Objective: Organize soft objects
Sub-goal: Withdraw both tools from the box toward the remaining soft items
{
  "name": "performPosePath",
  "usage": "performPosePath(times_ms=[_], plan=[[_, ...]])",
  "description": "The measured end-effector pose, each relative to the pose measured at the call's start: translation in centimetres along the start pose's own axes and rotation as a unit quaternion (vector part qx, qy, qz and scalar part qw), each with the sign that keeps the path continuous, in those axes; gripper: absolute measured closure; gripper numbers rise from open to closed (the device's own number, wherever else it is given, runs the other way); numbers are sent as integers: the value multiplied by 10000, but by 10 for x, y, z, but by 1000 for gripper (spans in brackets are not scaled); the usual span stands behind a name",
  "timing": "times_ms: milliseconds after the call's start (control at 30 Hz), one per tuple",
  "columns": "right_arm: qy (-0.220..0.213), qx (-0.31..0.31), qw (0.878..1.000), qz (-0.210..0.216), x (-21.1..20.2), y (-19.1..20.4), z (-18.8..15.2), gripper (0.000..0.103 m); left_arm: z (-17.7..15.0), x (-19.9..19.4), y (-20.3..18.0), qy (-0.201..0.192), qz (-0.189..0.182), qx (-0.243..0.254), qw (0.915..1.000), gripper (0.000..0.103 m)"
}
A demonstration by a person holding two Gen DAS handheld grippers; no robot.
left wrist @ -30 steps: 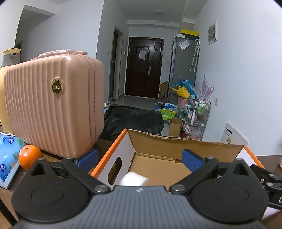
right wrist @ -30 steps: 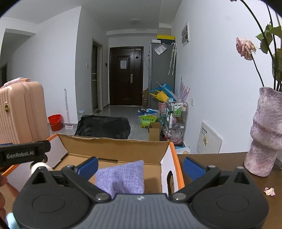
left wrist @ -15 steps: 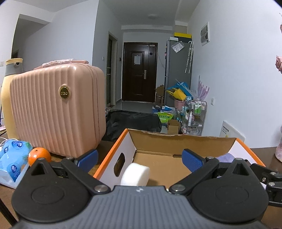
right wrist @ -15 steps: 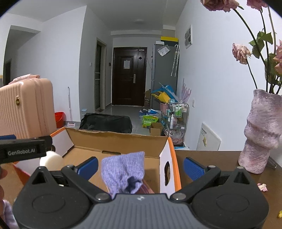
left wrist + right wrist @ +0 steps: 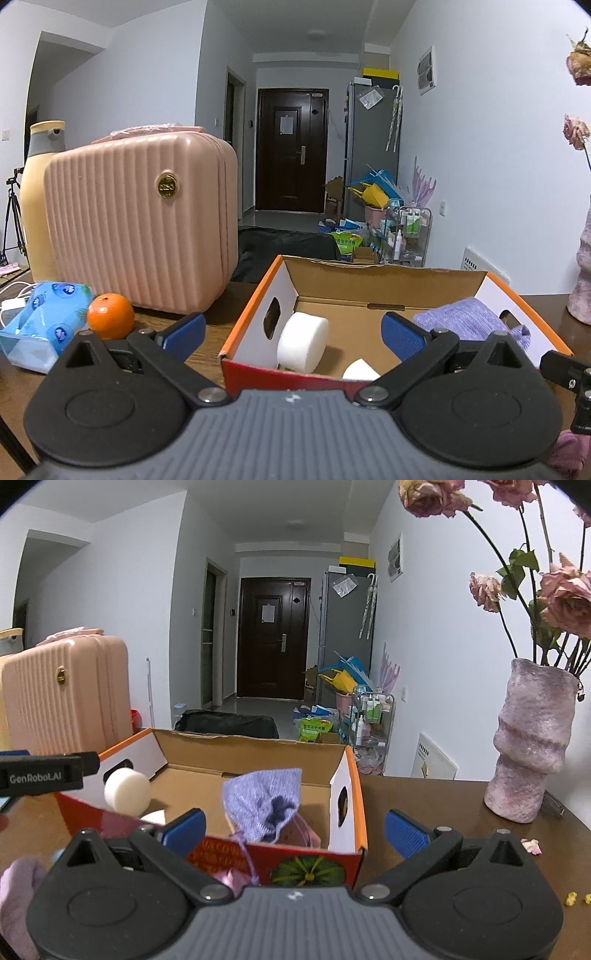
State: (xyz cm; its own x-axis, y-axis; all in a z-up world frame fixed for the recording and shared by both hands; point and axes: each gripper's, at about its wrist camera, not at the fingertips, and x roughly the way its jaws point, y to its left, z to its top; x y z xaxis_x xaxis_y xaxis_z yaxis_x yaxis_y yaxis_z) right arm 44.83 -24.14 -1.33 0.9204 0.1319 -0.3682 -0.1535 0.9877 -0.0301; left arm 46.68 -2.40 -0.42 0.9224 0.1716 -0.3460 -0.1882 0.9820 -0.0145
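I am holding both tools, left (image 5: 291, 330) and right (image 5: 293, 827), spread and empty before the box (image 5: 354, 775), so I am judging the next soft thing needs picking.

The left gripper (image 5: 291, 328) is held level, its blue-padded fingers (image 5: 184, 328) spread wide with nothing between them. The right gripper (image 5: 293, 829) is likewise level, with jaws wide apart and empty; the left gripper's black body shows at its left.
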Motion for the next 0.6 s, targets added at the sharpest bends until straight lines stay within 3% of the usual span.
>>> performPosePath(times_ms=[600], plan=[[-11, -117, 9998, 133, -58, 12, -31, 0, -23, -54, 17, 4, -170, 241, 9996, 0]])
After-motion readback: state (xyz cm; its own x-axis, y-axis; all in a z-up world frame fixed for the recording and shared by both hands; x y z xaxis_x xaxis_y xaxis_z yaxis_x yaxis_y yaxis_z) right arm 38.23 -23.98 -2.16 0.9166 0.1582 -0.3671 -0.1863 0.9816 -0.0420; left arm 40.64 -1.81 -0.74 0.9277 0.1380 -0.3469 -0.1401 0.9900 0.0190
